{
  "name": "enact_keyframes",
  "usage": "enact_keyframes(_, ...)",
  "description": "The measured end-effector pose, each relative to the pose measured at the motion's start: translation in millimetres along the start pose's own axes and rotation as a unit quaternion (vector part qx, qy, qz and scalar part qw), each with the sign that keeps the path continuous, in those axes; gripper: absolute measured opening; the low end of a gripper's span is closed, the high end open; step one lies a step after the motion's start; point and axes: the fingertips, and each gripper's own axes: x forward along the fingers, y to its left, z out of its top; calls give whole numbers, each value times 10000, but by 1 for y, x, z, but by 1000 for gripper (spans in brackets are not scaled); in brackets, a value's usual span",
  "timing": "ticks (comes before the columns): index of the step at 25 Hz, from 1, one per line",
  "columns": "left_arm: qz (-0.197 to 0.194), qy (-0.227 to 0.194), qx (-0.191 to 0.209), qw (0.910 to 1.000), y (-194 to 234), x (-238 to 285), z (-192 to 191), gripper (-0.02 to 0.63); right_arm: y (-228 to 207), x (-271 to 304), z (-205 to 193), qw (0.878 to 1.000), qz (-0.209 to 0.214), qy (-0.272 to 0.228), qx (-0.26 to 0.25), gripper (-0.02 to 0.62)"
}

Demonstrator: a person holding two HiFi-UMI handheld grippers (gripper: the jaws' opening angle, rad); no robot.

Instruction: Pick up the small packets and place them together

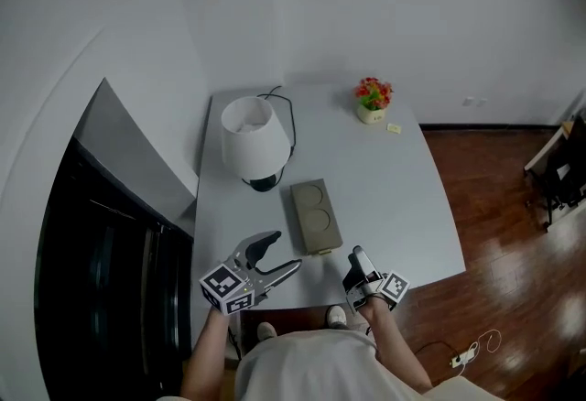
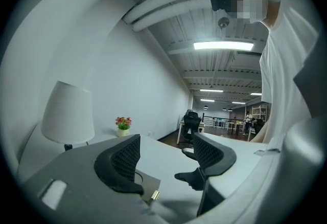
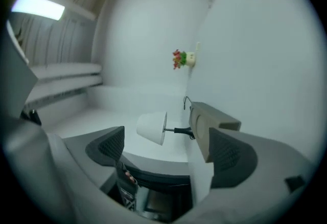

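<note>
One small pale packet [image 1: 395,127] lies on the grey table [image 1: 412,225] at the far right, beside a little pot of red flowers [image 1: 373,99]. It is far from both grippers. My left gripper [image 1: 284,251] hovers over the table's near edge with its jaws wide apart and nothing between them. In the left gripper view, the left gripper [image 2: 166,159] points across the table toward the flowers [image 2: 122,125]. My right gripper [image 1: 359,260] is at the near edge too, rolled on its side. The right gripper [image 3: 166,149] is open and empty.
A white lamp [image 1: 255,141] with a black cord stands at the back left. An olive box [image 1: 314,216] with two round marks lies mid-table, just beyond the grippers. A dark cabinet [image 1: 101,243] flanks the table's left; wooden floor [image 1: 513,234] lies to the right.
</note>
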Motion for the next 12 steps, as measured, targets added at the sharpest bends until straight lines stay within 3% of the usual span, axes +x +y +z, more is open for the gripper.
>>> enact_keyframes(3, -21, 25, -24, 10000, 3, -10, -1, 314, -37, -3, -10, 9951, -149, -336, 923, 513)
enact_keyframes(7, 4, 22, -72, 10000, 5, -20, -2, 314, -74, 5, -25, 9929, -658, -298, 943, 514)
enact_keyframes(12, 102, 71, -56, 9999, 4, -33, -5, 314, -92, 31, -39, 9899, -764, -253, 1171, 509)
